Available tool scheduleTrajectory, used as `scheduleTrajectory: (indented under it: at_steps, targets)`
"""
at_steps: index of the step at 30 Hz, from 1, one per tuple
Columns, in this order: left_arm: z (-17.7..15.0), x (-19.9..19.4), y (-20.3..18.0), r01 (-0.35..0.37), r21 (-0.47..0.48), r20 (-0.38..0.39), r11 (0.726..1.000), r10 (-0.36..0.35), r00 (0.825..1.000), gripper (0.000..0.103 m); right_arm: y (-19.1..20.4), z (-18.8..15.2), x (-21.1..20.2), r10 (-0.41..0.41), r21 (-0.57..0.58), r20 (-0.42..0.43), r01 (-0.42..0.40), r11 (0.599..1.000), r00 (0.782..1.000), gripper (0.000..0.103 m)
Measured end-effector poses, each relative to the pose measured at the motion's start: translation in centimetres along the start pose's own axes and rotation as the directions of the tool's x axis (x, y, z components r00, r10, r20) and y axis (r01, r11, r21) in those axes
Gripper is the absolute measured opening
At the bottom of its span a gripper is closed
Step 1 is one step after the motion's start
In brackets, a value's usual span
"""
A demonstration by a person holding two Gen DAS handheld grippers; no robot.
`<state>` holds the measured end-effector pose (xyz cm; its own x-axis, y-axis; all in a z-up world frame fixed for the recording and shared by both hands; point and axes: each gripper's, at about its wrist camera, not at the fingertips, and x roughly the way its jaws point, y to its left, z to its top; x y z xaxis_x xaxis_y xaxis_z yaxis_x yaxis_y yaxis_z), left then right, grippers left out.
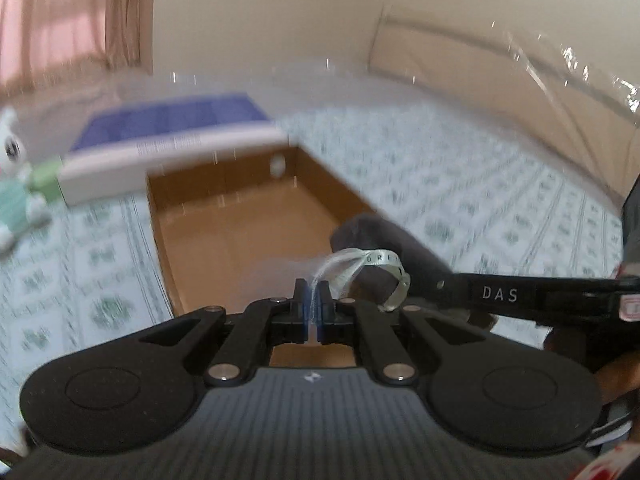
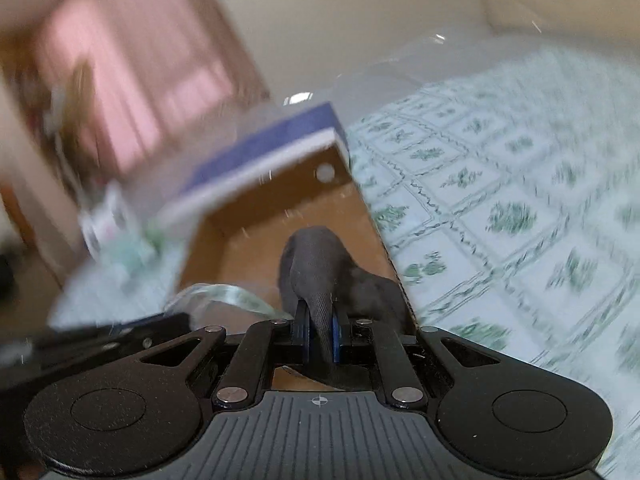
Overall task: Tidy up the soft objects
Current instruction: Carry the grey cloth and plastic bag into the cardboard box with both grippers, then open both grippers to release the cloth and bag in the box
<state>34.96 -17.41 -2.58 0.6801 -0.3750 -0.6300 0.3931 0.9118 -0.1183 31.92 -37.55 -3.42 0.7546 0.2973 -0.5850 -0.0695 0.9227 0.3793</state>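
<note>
Lowering this load into the cardboard box (image 1: 240,240) goes best with both grips kept firm and level. My left gripper (image 1: 315,300) is pinched on a clear plastic bag's ribbon-tied neck (image 1: 360,268); my right gripper (image 2: 319,336) is clamped on a dark grey cloth (image 2: 320,264) hanging over the box's bare floor. I judge release should wait until both sit low inside. Around it lie a green-printed bedsheet (image 1: 480,184), a blue-topped flat box (image 1: 172,128), a plush rabbit (image 1: 12,184), pink curtains (image 1: 60,12).

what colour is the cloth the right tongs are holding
Dark grey cloth, clearest in the right wrist view.
</note>
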Motion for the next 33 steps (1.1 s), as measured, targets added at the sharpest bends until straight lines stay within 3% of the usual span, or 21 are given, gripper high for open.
scheduleTrajectory:
  at_steps: [3, 9, 14, 16, 18, 21, 33]
  targets:
    - [-1.2, 1.9, 0.4, -0.004, -0.018, -0.063, 1.0, 0.003, 0.998, 0.005, 1.5, -0.7, 0.8, -0.055, -0.154, -0.047, 0.048, 0.987, 0.997, 0.01]
    - [-2.0, 4.1, 0.9, -0.03, -0.028, -0.129, 0.999, 0.026, 0.991, 0.006, 2.6, -1.1, 3.6, -0.092, -0.249, -0.117, 0.061, 0.967, 0.989, 0.01]
    - [-2.4, 4.1, 1.3, -0.026, -0.036, -0.164, 0.999, 0.02, 0.986, 0.014, 2.5, -0.8, 4.4, -0.082, -0.245, -0.151, 0.043, 0.969, 0.985, 0.012]
    - [-2.2, 3.5, 1.0, -0.024, -0.02, -0.161, 1.0, 0.02, 0.987, 0.021, 2.5, -0.6, 4.0, -0.068, -0.243, -0.154, 0.028, 0.97, 0.986, 0.022]
    - [-2.3, 2.8, 0.8, -0.032, -0.009, -0.158, 0.999, 0.03, 0.987, 0.033, 2.5, -0.6, 3.2, -0.062, -0.239, -0.145, 0.026, 0.971, 0.987, 0.043]
    - [-2.4, 1.7, 0.8, -0.046, -0.003, -0.151, 0.999, 0.045, 0.988, 0.041, 2.5, -0.3, 1.9, -0.04, -0.239, -0.123, 0.01, 0.971, 0.992, 0.05]
    - [-2.5, -3.8, 0.5, -0.047, -0.057, -0.126, 0.997, 0.04, 0.991, 0.046, 3.0, -0.4, -3.6, -0.026, -0.163, -0.087, 0.011, 0.987, 0.996, 0.057]
